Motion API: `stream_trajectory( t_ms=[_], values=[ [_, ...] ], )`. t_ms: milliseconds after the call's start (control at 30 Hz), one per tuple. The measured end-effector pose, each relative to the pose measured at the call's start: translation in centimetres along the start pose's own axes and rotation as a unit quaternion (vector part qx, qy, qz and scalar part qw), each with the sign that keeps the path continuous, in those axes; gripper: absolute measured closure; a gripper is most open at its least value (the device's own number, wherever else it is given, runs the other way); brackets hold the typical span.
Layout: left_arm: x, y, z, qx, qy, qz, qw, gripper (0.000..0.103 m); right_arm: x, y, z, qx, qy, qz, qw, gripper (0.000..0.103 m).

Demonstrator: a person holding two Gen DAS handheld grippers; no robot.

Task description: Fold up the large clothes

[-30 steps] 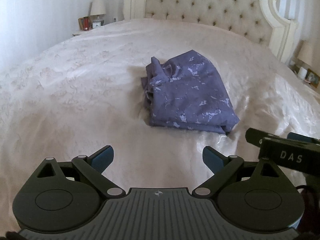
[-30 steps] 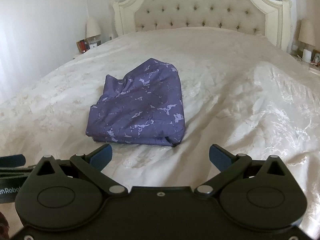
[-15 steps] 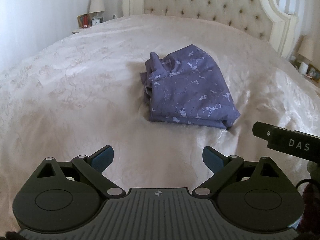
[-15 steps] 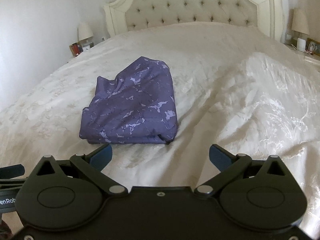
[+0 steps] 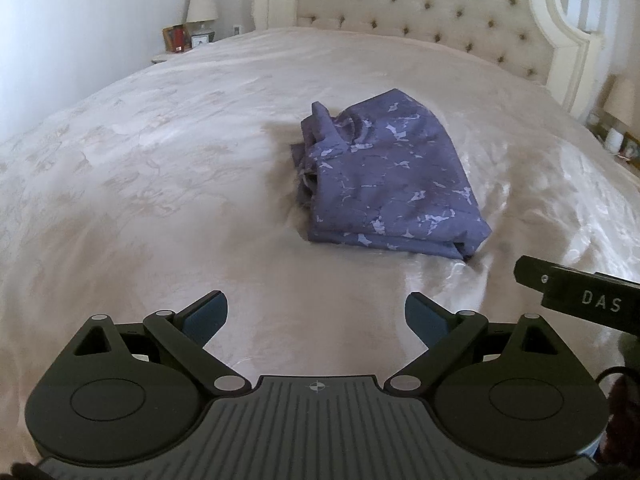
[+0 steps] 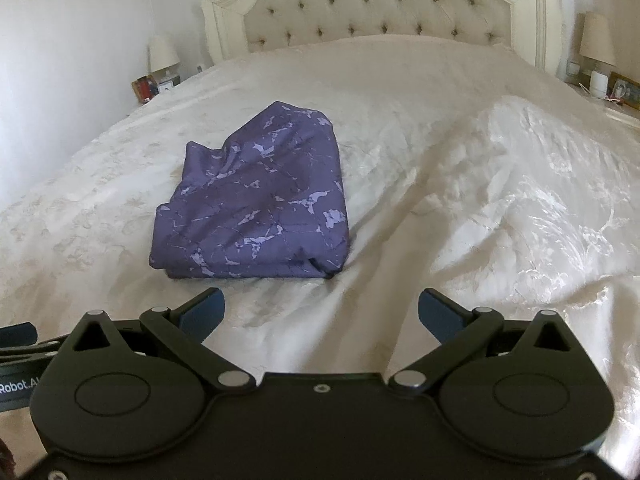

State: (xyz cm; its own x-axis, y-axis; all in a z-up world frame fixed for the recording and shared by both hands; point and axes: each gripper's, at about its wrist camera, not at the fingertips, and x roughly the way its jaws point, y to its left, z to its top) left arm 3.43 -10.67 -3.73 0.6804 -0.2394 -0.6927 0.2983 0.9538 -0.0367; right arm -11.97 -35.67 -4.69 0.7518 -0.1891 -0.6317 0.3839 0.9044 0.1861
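A purple garment with a pale marbled print point(image 5: 384, 184) lies folded into a thick rectangle in the middle of the bed point(image 5: 160, 168). Its near edge shows stacked layers; its far left corner is rumpled. My left gripper point(image 5: 316, 316) hovers open over bare bedspread, short of the garment and to its left. Seen from the right wrist, the same garment point(image 6: 260, 208) sits ahead and left of my right gripper point(image 6: 320, 312), which is open and holds nothing. Part of the right gripper's body point(image 5: 580, 300) shows at the left wrist view's right edge.
The cream patterned bedspread point(image 6: 500, 208) is wrinkled and bunched on the right side. A tufted headboard point(image 6: 372, 4) closes off the far end. Nightstands with lamps and small items stand at the left point(image 5: 188, 36) and right point(image 6: 600, 68).
Both grippers have drawn back and shifted slightly; the folded garment lies where it was. Both stay open and empty.
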Motion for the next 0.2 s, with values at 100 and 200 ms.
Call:
stream_trajectory(
  t_ms=[100, 200],
  values=[
    [-0.03, 0.14, -0.01, 0.000, -0.002, 0.001, 1.0000, 0.006, 0.00, -0.08, 0.02, 0.001, 0.000, 0.000, 1.000, 0.001],
    [0.08, 0.27, -0.03, 0.001, 0.000, 0.001, 1.0000, 0.006, 0.06, -0.13, 0.02, 0.001, 0.002, 0.000, 1.000, 0.001]
  ],
)
